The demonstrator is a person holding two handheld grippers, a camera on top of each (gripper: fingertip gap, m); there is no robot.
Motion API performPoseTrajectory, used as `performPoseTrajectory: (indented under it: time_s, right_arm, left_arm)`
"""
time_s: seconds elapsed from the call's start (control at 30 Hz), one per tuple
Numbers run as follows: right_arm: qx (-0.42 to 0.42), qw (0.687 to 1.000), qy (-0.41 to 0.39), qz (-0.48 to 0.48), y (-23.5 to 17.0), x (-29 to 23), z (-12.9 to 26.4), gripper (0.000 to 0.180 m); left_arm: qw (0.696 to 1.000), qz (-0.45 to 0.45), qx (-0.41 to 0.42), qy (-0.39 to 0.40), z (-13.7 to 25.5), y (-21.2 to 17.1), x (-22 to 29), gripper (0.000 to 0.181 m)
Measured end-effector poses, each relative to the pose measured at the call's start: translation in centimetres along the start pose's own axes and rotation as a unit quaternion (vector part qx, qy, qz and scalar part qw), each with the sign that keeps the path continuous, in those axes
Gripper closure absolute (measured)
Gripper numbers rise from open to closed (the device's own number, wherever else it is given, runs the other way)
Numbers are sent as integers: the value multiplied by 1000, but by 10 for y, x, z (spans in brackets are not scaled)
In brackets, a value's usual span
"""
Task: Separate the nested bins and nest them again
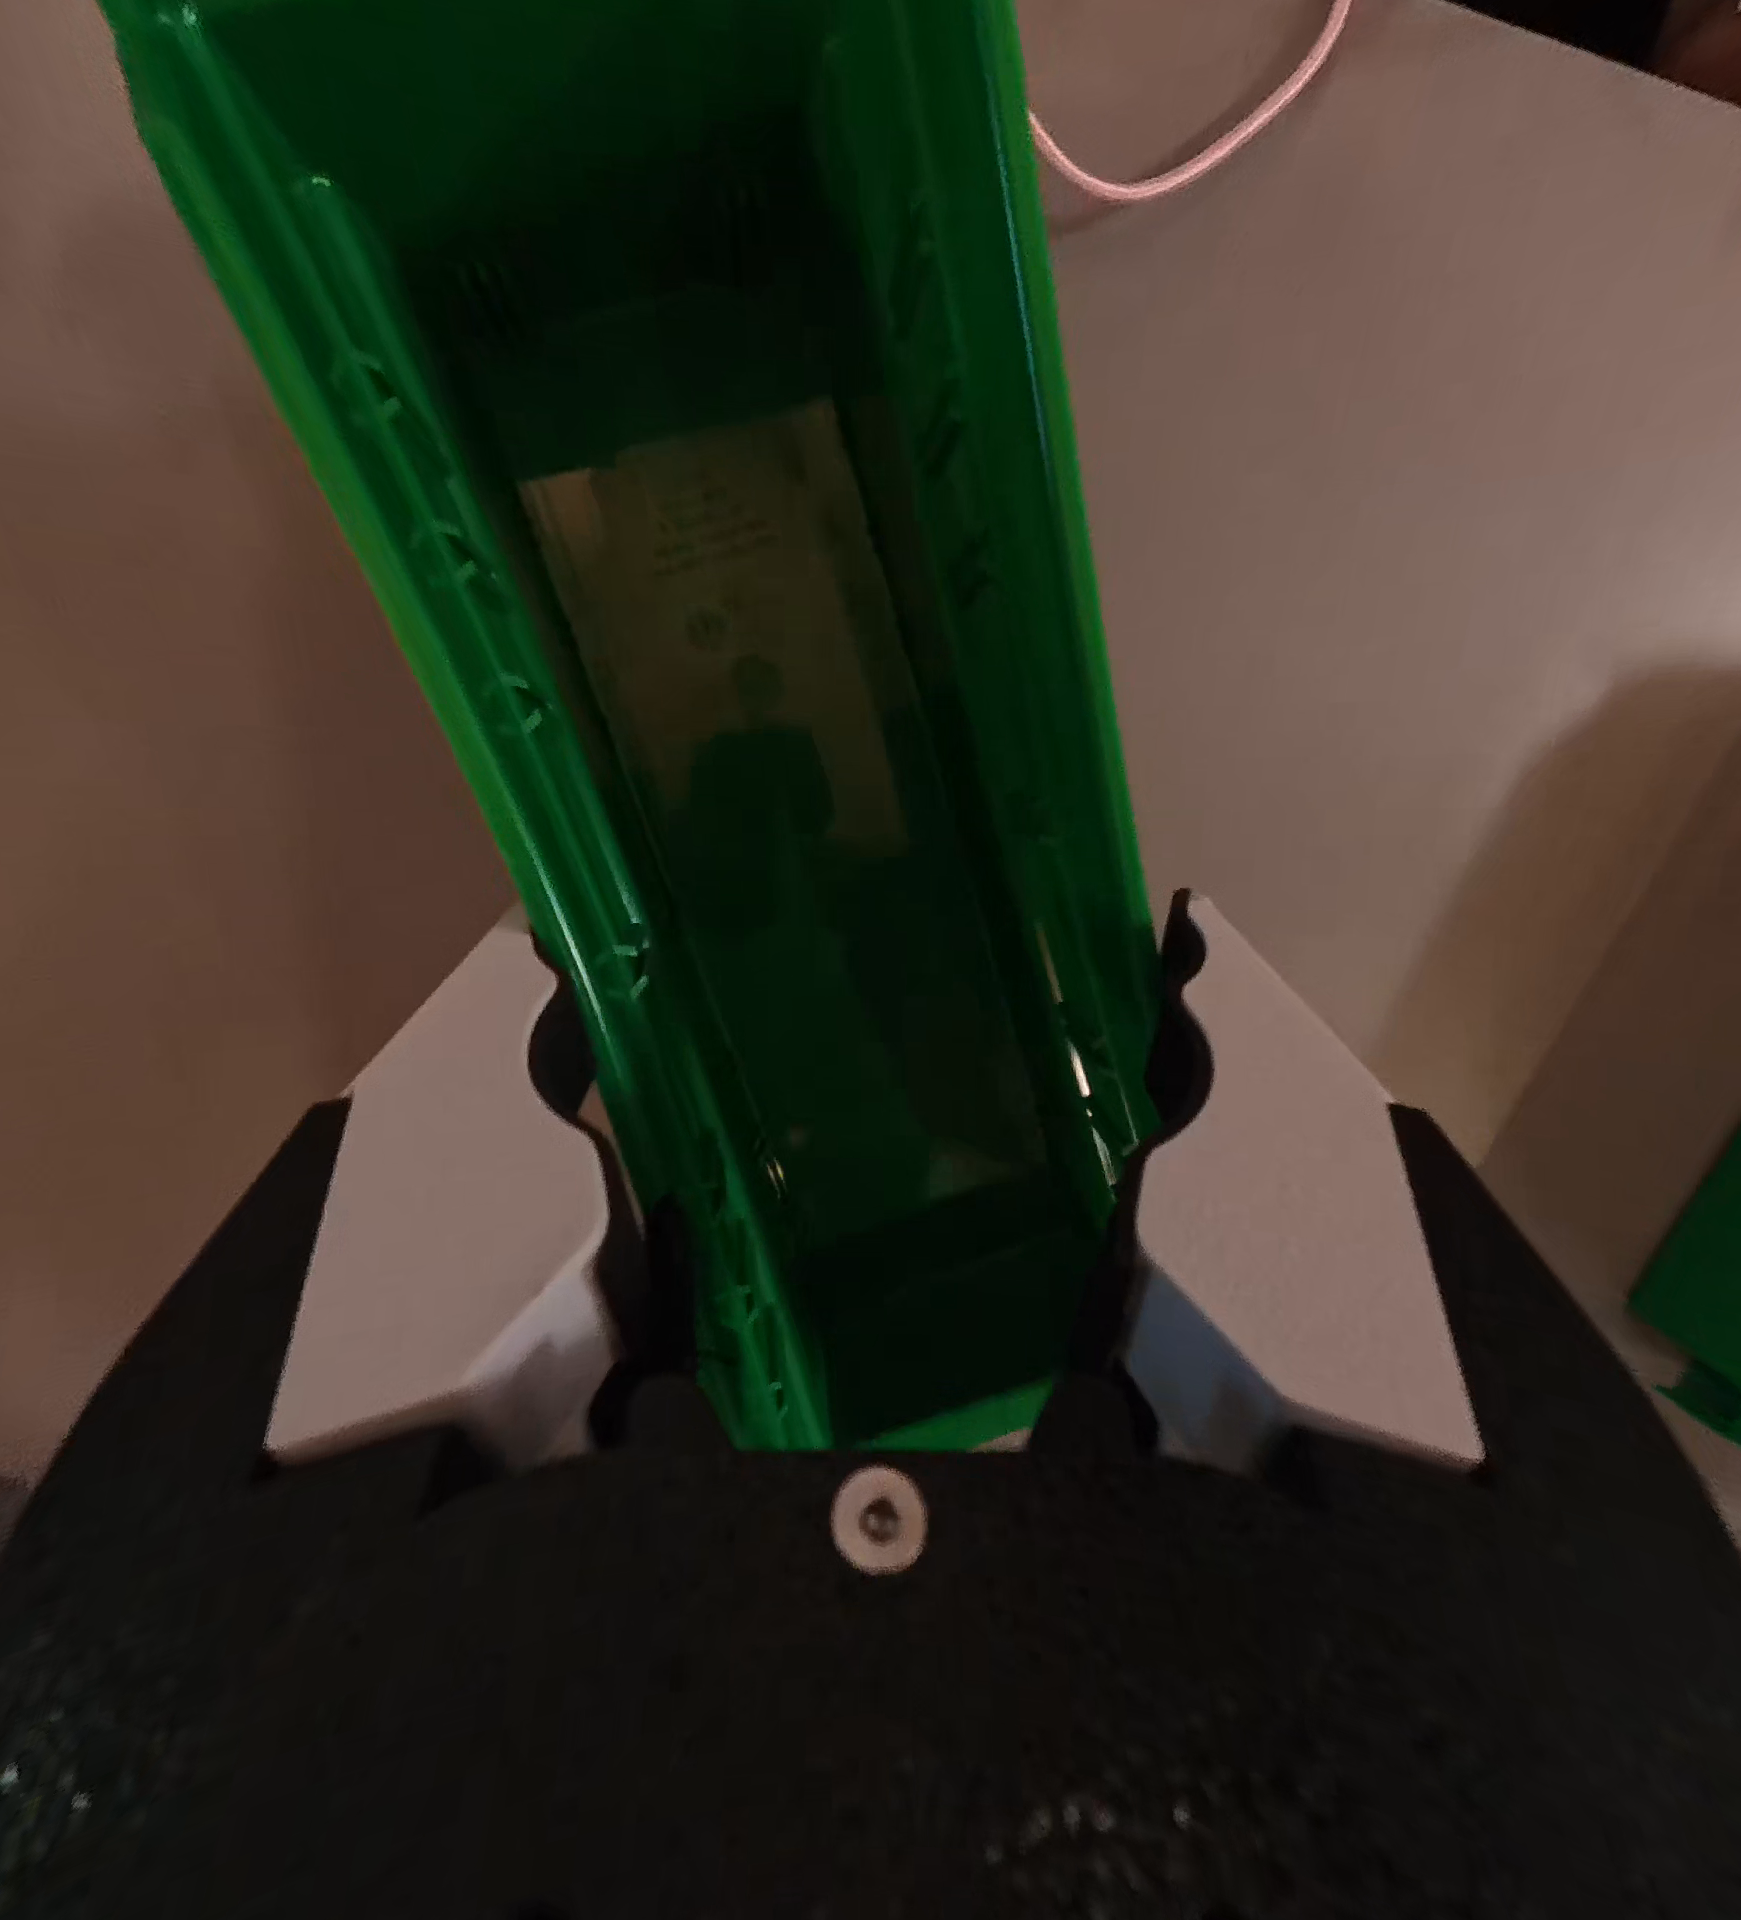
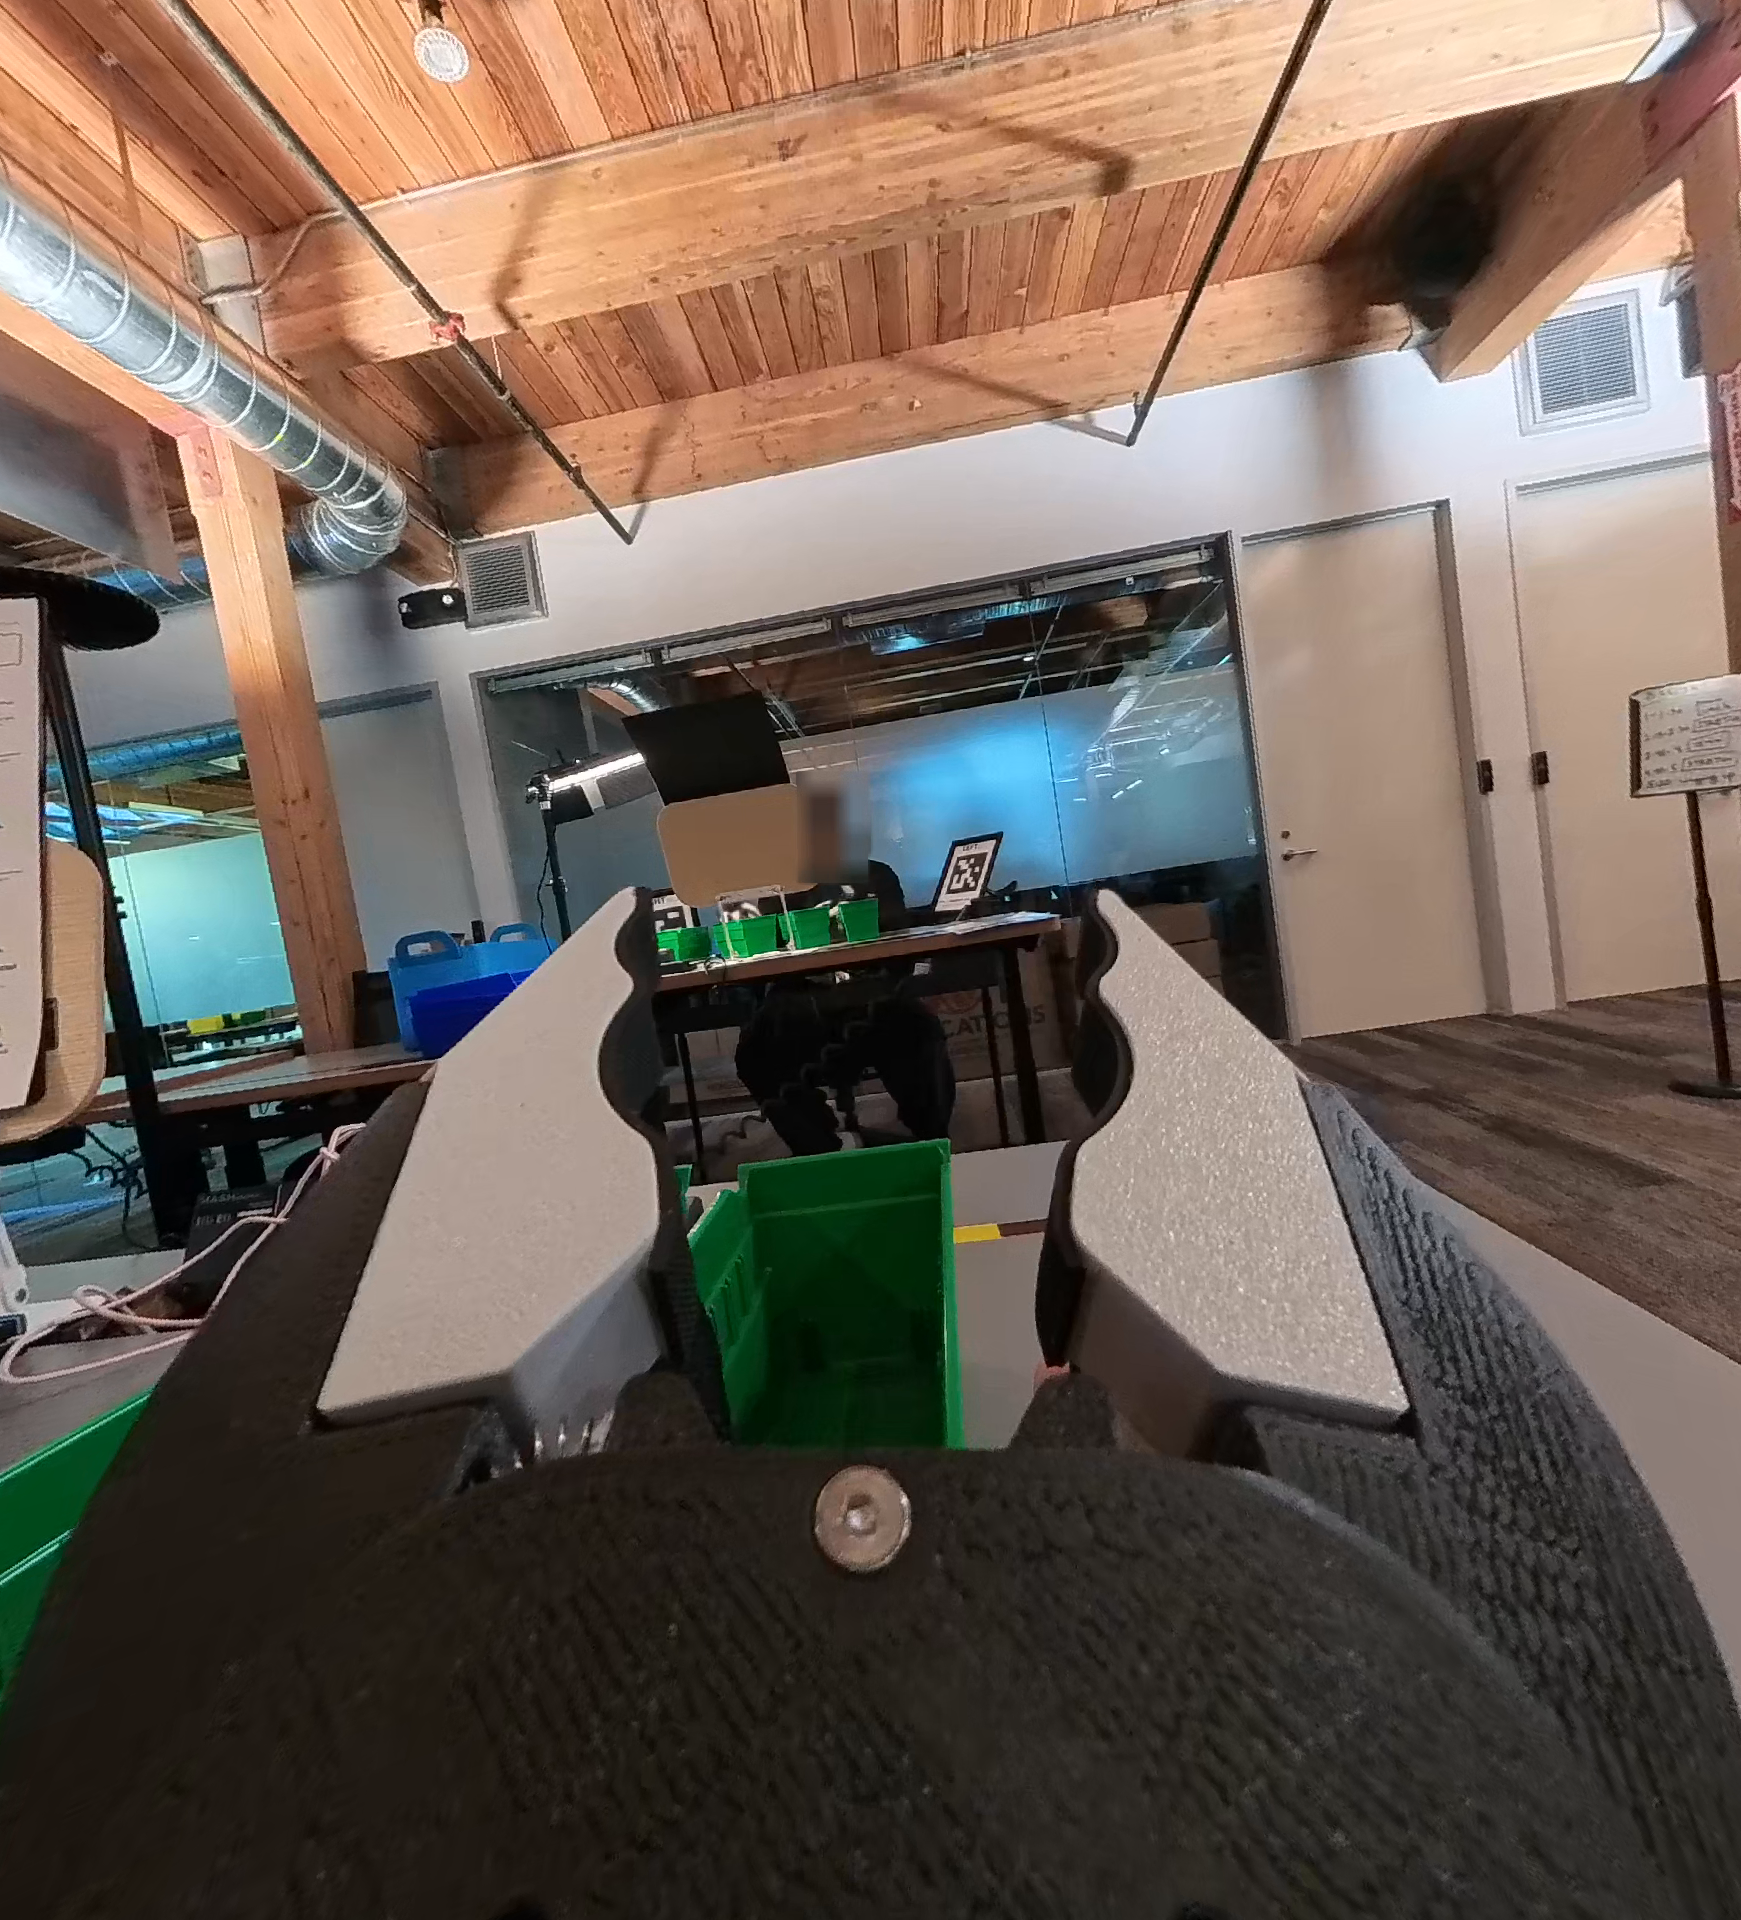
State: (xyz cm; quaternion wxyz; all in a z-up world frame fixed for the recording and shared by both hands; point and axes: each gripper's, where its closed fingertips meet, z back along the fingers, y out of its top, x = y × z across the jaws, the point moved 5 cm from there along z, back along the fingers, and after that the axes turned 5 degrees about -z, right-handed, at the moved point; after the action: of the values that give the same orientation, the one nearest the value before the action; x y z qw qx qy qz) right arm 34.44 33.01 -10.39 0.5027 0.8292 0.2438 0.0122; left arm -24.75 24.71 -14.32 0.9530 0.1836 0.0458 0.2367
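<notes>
Risk: the narrow green translucent plastic bin [image 1: 700,644] may twist or slip out of the left gripper [image 1: 871,1023], because the jaws pinch only its near end while the long body projects forward, raised above the pale desk [image 1: 1417,520]. The bin sits between those jaws, touching both. The right gripper [image 2: 861,1023] has its jaws spread, holding nothing; a second green plastic bin [image 2: 845,1299] stands on the desk just beyond them, nearer the left jaw.
</notes>
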Motion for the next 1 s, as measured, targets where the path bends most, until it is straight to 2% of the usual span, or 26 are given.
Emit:
performPoseTrajectory:
  time_s: [0.27, 0.5, 0.6, 0.63, 0.7, 0.73, 0.83, 0.9, 1.0]
  right_arm:
    - [-3, 1000, -1, -5, -1, 1, 0, 100]
    - [-5, 1000, -2, -1, -2, 1, -1, 100]
    - [-4, 1000, -3, -1, -2, 2, -1, 99]
    - [-4, 1000, -3, -2, -2, 2, -1, 99]
    - [-3, 1000, -3, -4, -2, 2, -1, 99]
    - [-3, 1000, -3, -4, -2, 3, -1, 99]
    - [-3, 1000, -3, -5, -2, 3, -1, 99]
    - [-2, 1000, -4, -3, -1, 3, -1, 99]
    - [0, 1000, -6, 7, 0, 2, -1, 99]
  left_arm:
    - [1000, -7, -8, -8, -19, -6, -5, 71]
    - [992, -104, -31, -68, -24, -10, 3, 71]
    - [991, -112, -23, -75, -23, -8, 5, 58]
    - [991, -97, -4, -97, -18, -4, 9, 60]
    - [985, -80, 28, -151, -5, 4, 20, 44]
    - [986, -82, 28, -146, 0, 6, 21, 25]
    - [987, -139, 63, -42, 20, 18, 17, 21]
    - [985, -151, 74, -42, 33, 23, 37, 21]
    - [968, -200, 110, -103, 48, 27, 105, 21]
